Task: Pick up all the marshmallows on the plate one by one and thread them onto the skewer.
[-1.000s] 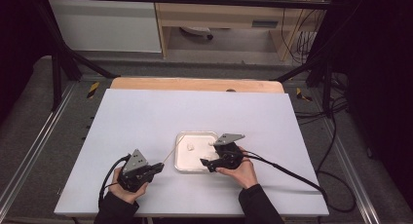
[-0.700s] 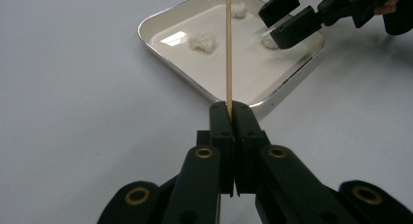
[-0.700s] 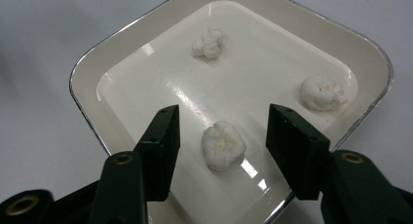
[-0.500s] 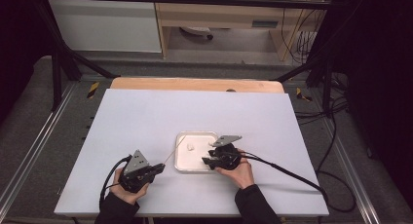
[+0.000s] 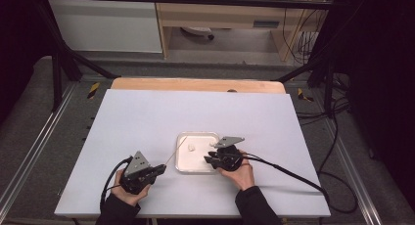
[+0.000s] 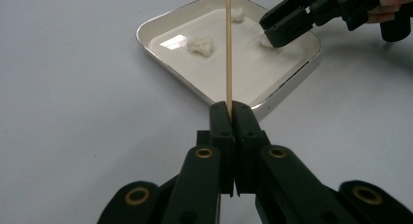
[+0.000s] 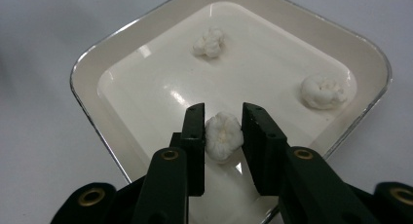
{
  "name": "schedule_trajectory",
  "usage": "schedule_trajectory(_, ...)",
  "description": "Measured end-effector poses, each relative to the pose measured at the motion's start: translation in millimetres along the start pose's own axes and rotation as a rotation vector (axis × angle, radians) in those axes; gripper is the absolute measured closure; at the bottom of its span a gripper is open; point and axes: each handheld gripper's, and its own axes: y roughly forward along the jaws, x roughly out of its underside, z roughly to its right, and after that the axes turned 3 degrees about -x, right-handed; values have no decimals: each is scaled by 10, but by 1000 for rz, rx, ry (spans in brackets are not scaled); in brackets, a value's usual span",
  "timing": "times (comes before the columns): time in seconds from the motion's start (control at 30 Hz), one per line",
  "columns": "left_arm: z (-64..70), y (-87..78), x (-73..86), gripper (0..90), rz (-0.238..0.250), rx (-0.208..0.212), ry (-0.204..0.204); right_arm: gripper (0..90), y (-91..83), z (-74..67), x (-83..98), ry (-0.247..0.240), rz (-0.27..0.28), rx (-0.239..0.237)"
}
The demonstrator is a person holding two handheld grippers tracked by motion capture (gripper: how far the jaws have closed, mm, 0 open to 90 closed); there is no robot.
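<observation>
The right gripper has just been closing around a white ball in the near corner of the tray, jaws narrow. The left gripper clamps a wooden skewer, its long axis pointing over the tray toward that ball.

The skewer runs off the top edge (tip unseen); far tray corner cropped.
</observation>
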Motion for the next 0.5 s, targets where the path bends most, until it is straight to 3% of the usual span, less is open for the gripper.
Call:
schedule_trajectory(0.27, 55, -21, -10, 889, 42, 3, 2, 742, -358, 19, -148, 61, 167, -91)
schedule_trajectory(0.3, 63, -24, -13, 889, 49, 5, 5, 742, -358, 19, -148, 61, 167, -91)
schedule_trajectory(0.33, 79, -27, -16, 889, 59, 7, 8, 744, -401, 19, -173, 70, 190, -108)
schedule_trajectory(0.37, 91, -29, -19, 889, 65, 10, 10, 747, -490, 24, -230, 95, 247, -150)
schedule_trajectory(0.5, 137, -28, -29, 889, 79, 18, 19, 750, -621, 47, -311, 134, 330, -200)
